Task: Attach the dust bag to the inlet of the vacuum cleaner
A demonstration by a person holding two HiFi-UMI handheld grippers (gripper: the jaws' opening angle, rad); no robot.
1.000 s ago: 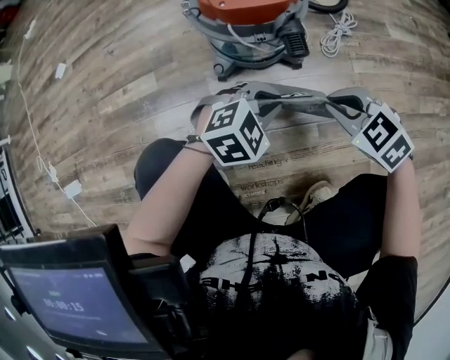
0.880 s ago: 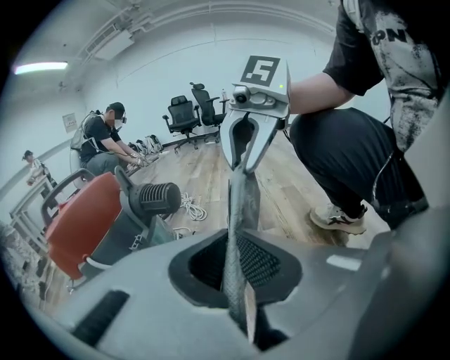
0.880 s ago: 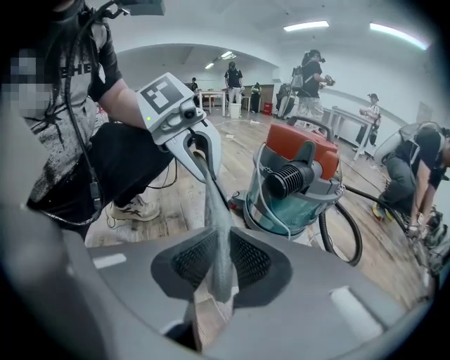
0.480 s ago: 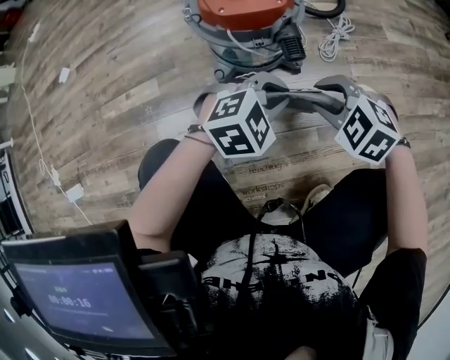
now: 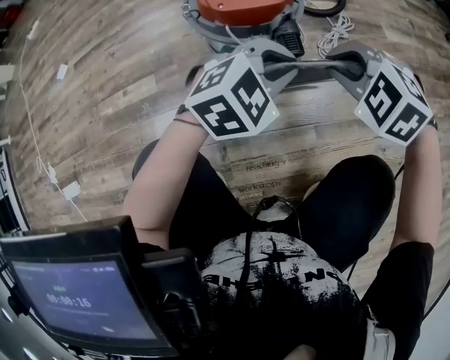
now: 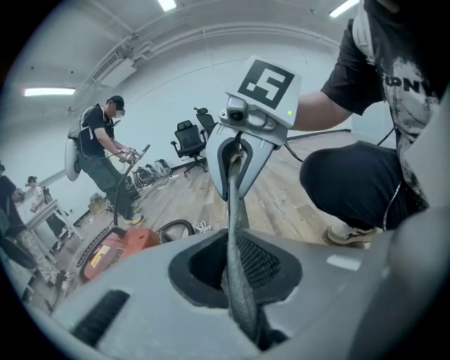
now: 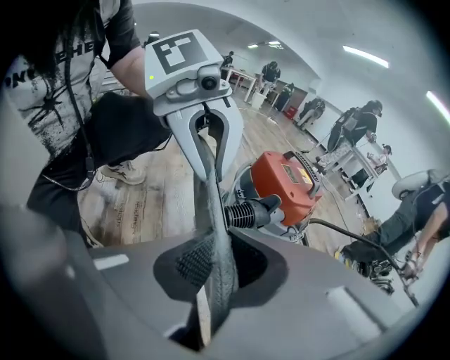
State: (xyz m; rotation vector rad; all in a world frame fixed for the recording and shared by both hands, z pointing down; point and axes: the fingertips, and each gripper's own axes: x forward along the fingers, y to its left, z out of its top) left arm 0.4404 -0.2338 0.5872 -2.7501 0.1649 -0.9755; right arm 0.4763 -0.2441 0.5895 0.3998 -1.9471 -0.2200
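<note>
Evidently, in the head view, the dust bag (image 5: 316,70), stretched between left gripper (image 5: 278,67) and right gripper (image 5: 348,65), had been lifted toward the vacuum cleaner (image 5: 242,13) at top centre. In the left gripper view it was clamped. In the right gripper view the jaws had just been closed on it, so it was held at both ends for fitting.

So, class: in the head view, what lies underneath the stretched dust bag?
Wooden floor shows below the dust bag, with the vacuum cleaner just beyond it. The bag itself hides a narrow strip of floor, so anything lying there cannot be seen.
</note>
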